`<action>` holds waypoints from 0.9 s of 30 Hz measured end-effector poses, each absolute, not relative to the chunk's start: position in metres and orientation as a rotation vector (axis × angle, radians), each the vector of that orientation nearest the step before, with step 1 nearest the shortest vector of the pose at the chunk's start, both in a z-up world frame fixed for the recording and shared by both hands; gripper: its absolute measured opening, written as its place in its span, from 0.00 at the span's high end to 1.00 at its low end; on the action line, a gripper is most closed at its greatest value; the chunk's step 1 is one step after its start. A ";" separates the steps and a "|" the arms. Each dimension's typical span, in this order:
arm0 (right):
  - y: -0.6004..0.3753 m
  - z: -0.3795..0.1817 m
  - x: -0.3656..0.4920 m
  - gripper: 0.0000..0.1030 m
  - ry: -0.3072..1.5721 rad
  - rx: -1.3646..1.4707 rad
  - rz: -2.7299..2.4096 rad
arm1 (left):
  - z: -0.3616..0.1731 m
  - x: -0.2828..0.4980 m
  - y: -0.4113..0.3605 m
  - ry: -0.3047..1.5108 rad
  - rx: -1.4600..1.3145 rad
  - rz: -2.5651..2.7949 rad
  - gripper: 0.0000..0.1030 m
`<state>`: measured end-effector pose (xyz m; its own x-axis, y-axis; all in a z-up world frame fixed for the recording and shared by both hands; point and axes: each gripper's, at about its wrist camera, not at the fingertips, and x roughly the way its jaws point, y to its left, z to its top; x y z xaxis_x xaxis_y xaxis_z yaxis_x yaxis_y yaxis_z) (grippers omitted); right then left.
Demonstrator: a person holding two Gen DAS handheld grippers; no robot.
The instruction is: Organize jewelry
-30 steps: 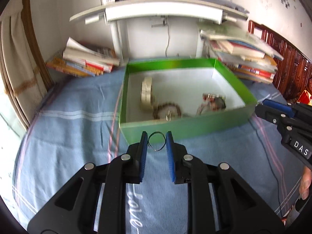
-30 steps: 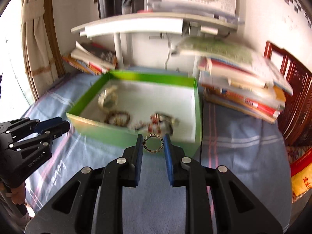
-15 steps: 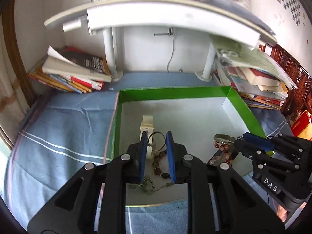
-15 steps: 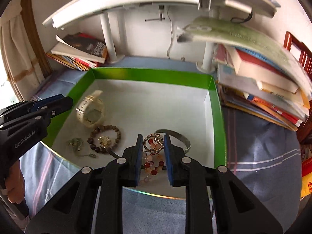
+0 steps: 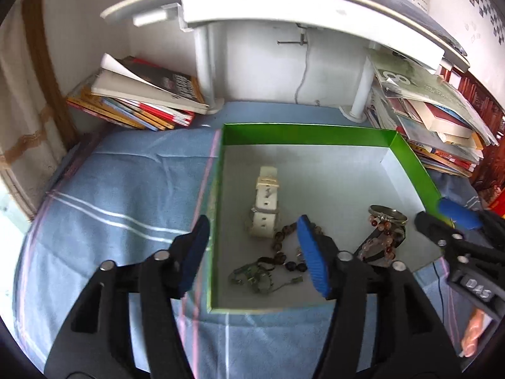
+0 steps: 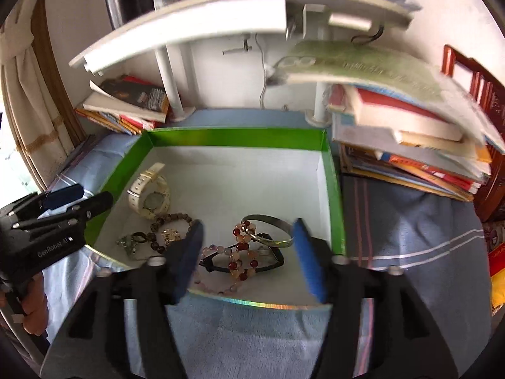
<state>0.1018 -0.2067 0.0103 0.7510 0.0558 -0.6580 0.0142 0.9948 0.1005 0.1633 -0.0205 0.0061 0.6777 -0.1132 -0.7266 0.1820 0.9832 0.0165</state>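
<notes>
Left gripper (image 5: 252, 246): fingers spread wide, nothing between them. It hangs over the near left corner of the green box (image 5: 303, 132); its left finger sits over the blue cloth (image 5: 126, 195) outside the wall, its right finger over the box floor.

Right gripper (image 6: 247, 251): fingers also spread wide, holding nothing, above the near edge of the box (image 6: 233, 137).

Box contents, all on the white floor:
- white watch (image 5: 266, 202), left of centre, strap pointing toward the far wall.
- dark bead bracelet (image 5: 284, 249), just nearer than the watch and touching it in the left view.
- small greenish piece (image 5: 252, 276), near left corner, beside the dark beads.
- metal bangle (image 6: 268, 230), near right, lying over a red and pink bead string (image 6: 241, 252).
- black cord (image 6: 243, 262) under those beads.

A thin ring or small hoop cannot be made out in either view.

Book stacks (image 5: 142, 101) flank the white stand (image 5: 284, 3) behind the box.
</notes>
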 end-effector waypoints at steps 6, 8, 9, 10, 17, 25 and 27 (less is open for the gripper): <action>-0.198 0.039 0.019 0.03 0.502 0.018 -0.078 | 0.025 0.086 -0.011 0.674 0.075 -0.098 0.22; -0.195 0.036 -0.003 0.03 0.492 0.013 -0.110 | 0.027 0.060 -0.010 0.651 0.081 -0.107 0.14; -0.194 0.031 -0.011 0.03 0.491 0.031 -0.102 | 0.028 0.045 -0.009 0.634 0.088 -0.107 0.12; -0.195 0.026 -0.015 0.03 0.498 0.042 -0.100 | 0.028 0.033 -0.009 0.617 0.094 -0.097 0.12; -0.185 -0.002 -0.013 0.03 0.591 0.034 -0.107 | 0.020 0.000 -0.009 0.564 0.116 -0.114 0.08; -0.177 0.017 -0.025 0.03 0.494 -0.001 -0.131 | 0.018 0.002 0.001 0.577 0.098 -0.106 0.04; -0.178 0.016 -0.025 0.03 0.493 0.000 -0.130 | 0.019 0.002 0.002 0.577 0.095 -0.108 0.04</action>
<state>-0.0254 -0.1777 0.0164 0.8727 -0.1248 -0.4721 0.1249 0.9917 -0.0314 0.0025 0.0015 0.0186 0.8327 -0.0752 -0.5486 0.1287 0.9899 0.0596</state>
